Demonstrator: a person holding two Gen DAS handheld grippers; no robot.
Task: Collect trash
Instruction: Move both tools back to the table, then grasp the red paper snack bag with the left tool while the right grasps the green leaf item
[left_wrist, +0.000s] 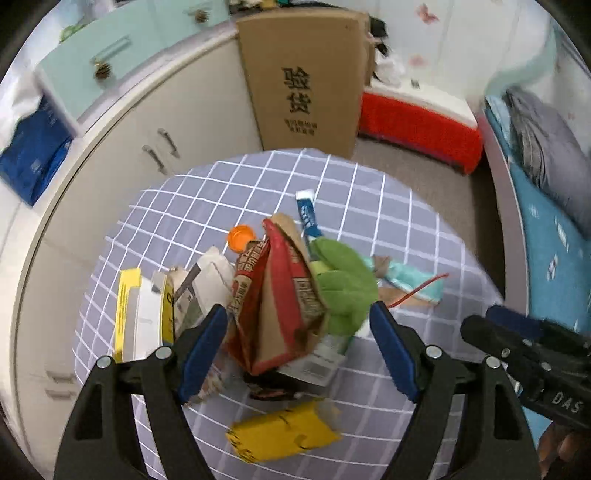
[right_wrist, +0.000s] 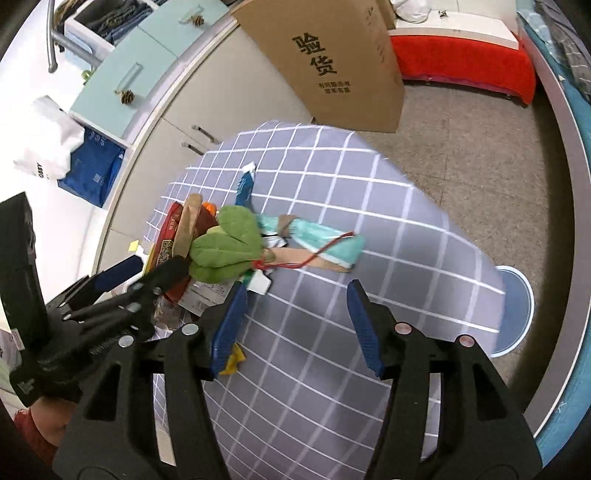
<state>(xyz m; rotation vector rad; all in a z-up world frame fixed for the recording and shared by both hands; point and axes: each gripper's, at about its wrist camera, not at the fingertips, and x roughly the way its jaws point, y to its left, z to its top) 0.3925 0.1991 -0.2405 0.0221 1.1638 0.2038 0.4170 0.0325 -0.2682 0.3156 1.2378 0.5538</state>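
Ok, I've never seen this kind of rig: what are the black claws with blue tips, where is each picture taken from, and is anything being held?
No robot here: a person holds a two-finger gripper in each hand, with a fisheye camera on each looking along the fingers. One picture is from the left gripper, the other from the right gripper. Each also shows the other at the edge. Below is a grey tablecloth with white grid lines carrying a trash pile: a crumpled red and brown paper snack bag, a green leaf-shaped cloth, an orange bottle cap, a flattened yellow box. Both grippers are open and hold nothing; the left one hangs over the pile.
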